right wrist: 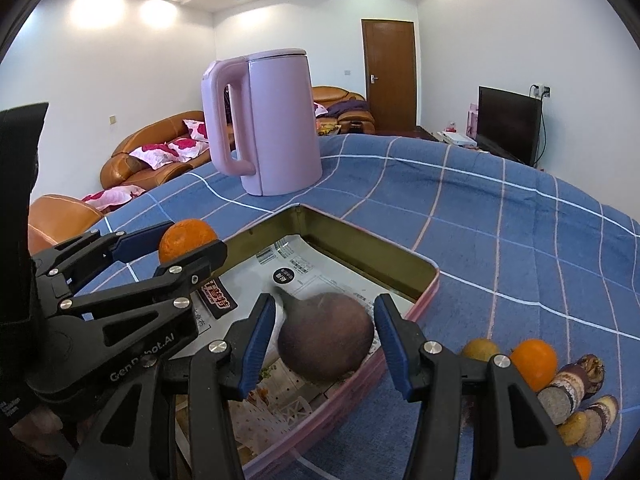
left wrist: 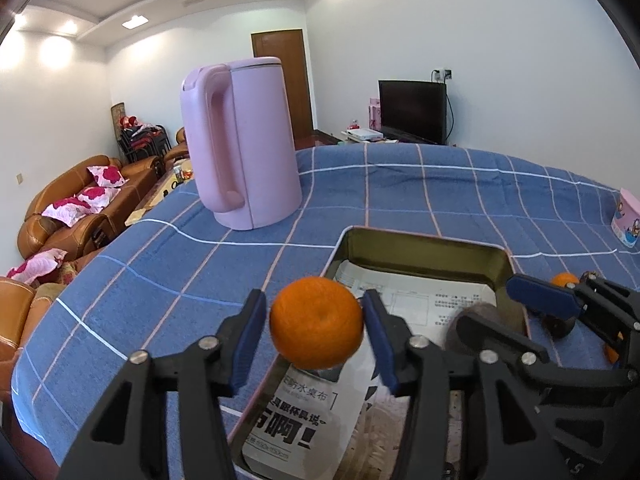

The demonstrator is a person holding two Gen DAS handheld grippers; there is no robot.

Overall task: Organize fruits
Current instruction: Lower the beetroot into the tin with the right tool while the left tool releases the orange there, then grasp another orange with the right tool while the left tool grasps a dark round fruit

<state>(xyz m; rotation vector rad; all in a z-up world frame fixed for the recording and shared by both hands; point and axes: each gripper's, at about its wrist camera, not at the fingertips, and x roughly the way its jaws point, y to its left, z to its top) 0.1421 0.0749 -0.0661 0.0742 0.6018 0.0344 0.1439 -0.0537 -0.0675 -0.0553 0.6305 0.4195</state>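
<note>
An orange (left wrist: 316, 328) sits between the fingers of my left gripper (left wrist: 314, 296), above the near left rim of an open tin (left wrist: 420, 236) lined with printed paper. The jaws stand open: a narrow gap shows beside the left pad. From the right wrist the same orange (right wrist: 186, 240) and left gripper (right wrist: 192, 240) hang over the tin's left edge (right wrist: 360, 236). My right gripper (right wrist: 326, 300) is shut on a round brown fruit (right wrist: 326, 338) above the tin's near side. That fruit (left wrist: 480, 310) is partly hidden by the right gripper (left wrist: 488, 302).
A pink kettle (right wrist: 268, 120) stands on the blue checked cloth (right wrist: 500, 240) behind the tin. To the tin's right lie an orange (right wrist: 534, 362), a yellowish fruit (right wrist: 480, 350) and several round slices (right wrist: 576, 392). A pink box (left wrist: 628, 220) sits at the far right.
</note>
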